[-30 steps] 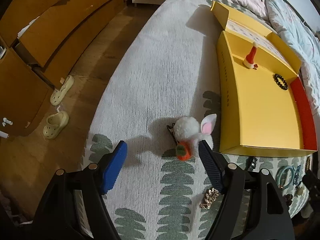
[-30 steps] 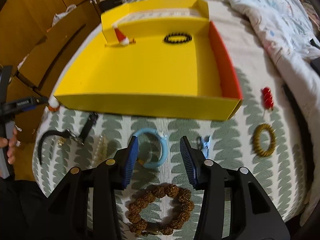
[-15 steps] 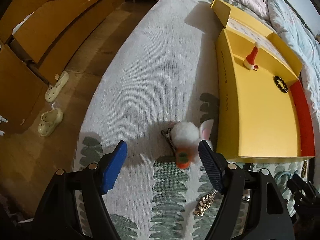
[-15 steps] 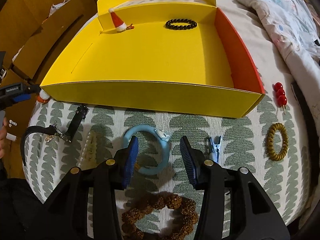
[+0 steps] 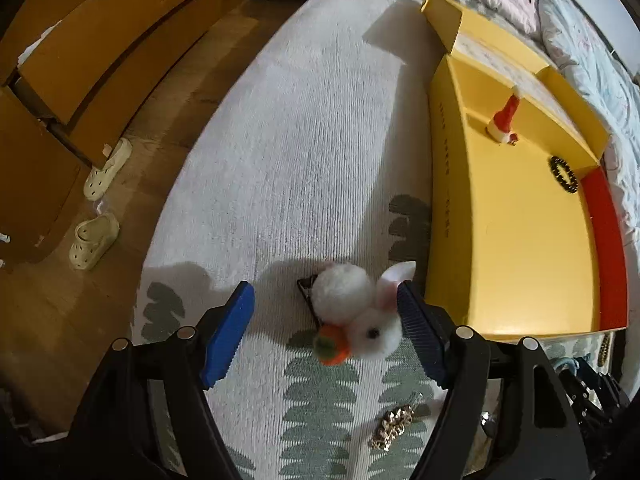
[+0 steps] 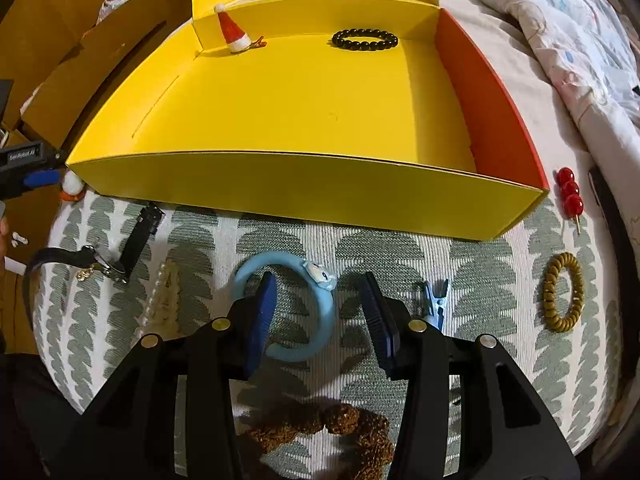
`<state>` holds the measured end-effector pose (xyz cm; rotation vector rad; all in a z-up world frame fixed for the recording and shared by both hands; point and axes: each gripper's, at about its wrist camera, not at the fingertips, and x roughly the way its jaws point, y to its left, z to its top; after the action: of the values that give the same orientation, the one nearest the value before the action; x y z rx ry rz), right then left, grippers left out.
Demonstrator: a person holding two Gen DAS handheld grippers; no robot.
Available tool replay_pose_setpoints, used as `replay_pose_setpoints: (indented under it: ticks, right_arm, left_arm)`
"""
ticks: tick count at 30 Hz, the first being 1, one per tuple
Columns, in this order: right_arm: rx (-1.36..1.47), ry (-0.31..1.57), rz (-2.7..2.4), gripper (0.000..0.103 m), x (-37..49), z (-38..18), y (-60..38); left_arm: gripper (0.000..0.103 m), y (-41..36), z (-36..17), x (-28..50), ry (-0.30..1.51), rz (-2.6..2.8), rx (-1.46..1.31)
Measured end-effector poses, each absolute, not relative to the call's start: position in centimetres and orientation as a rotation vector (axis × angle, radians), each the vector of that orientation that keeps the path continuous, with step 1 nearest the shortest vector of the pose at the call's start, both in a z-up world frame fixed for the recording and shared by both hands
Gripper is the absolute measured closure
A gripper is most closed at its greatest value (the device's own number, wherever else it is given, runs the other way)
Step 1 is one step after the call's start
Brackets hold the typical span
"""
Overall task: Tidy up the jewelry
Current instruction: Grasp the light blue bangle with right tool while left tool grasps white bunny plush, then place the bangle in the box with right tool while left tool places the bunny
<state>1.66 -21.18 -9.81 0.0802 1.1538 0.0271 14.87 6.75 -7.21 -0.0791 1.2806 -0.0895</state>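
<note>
A yellow box (image 6: 304,184) with a red right wall lies open on the bed; it holds a Santa-hat clip (image 6: 234,32) and a black bead bracelet (image 6: 365,39). It also shows in the left wrist view (image 5: 516,240). My left gripper (image 5: 326,328) is open around a white fluffy bunny hair clip (image 5: 356,312) with an orange carrot; the bunny is close to the right finger. My right gripper (image 6: 320,316) is open over a light blue bracelet (image 6: 320,316); its left finger is inside the ring.
On the leaf-print cover lie a brown seed bracelet (image 6: 344,428), blue clip (image 6: 434,304), ochre coil hair tie (image 6: 562,292), red bead pin (image 6: 570,194), pearl clip (image 6: 162,304), black strap (image 6: 100,256) and gold clip (image 5: 394,430). Bed edge, floor and slippers (image 5: 94,236) at left.
The left gripper has moved forward so the bunny clip now sits between its fingers. The right gripper has moved forward and down over the blue bracelet.
</note>
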Motion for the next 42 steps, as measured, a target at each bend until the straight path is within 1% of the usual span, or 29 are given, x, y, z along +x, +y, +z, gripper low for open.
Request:
replay_pose_setpoints:
  ticks: [1,4,6,8,9,10,11,13,16,22,29,35,42]
  right_arm:
    - [0.067,1.153,0.022,0.059,1.7,-9.9,-21.0]
    - [0.03,1.152,0.001,0.063,1.8,-10.3,-20.7]
    - [0.014,1.147,-0.014,0.072,1.9,-10.5,-20.8]
    - [-0.005,1.144,-0.021,0.076,1.9,-10.5,-20.7]
    - [-0.018,1.141,-0.026,0.08,1.8,-10.6,-20.6]
    - [-0.025,1.138,-0.026,0.084,1.8,-10.6,-20.5]
    - [-0.028,1.133,-0.03,0.085,1.8,-10.6,-20.4]
    - [-0.033,1.133,-0.031,0.086,1.8,-10.6,-20.3]
    - [-0.001,1.13,-0.023,0.088,1.7,-10.5,-20.7]
    - [0.049,1.121,-0.011,0.089,1.1,-10.0,-21.5]
    - [0.084,1.094,0.011,0.089,0.1,-8.8,-21.7]
    - [0.109,1.048,0.043,0.089,-1.4,-6.8,-21.7]
    - [0.135,0.979,0.107,0.089,-1.0,-2.0,-21.5]
  left_arm:
    - [0.03,6.7,-7.6,15.0,1.291,-0.089,-0.083]
    - [0.03,6.6,-8.1,15.3,1.308,-0.092,-0.086]
    - [0.03,6.6,-8.1,15.3,1.305,-0.095,-0.083]
    - [0.031,6.6,-8.2,15.2,1.306,-0.097,-0.081]
    - [0.035,6.6,-8.3,15.2,1.311,-0.105,-0.089]
    - [0.043,6.7,-8.4,15.3,1.317,-0.115,-0.099]
    - [0.045,6.7,-8.6,15.3,1.324,-0.122,-0.105]
    - [0.053,6.8,-8.8,15.2,1.331,-0.136,-0.12]
    - [0.055,6.9,-8.7,15.0,1.33,-0.146,-0.122]
    - [0.061,7.8,-8.2,14.7,1.314,-0.153,-0.162]
    - [0.062,8.3,-6.9,13.8,1.27,-0.152,-0.175]
    - [0.062,8.5,-4.7,12.7,1.2,-0.162,-0.18]
    - [0.062,6.6,-1.2,12.4,1.127,-0.228,-0.183]
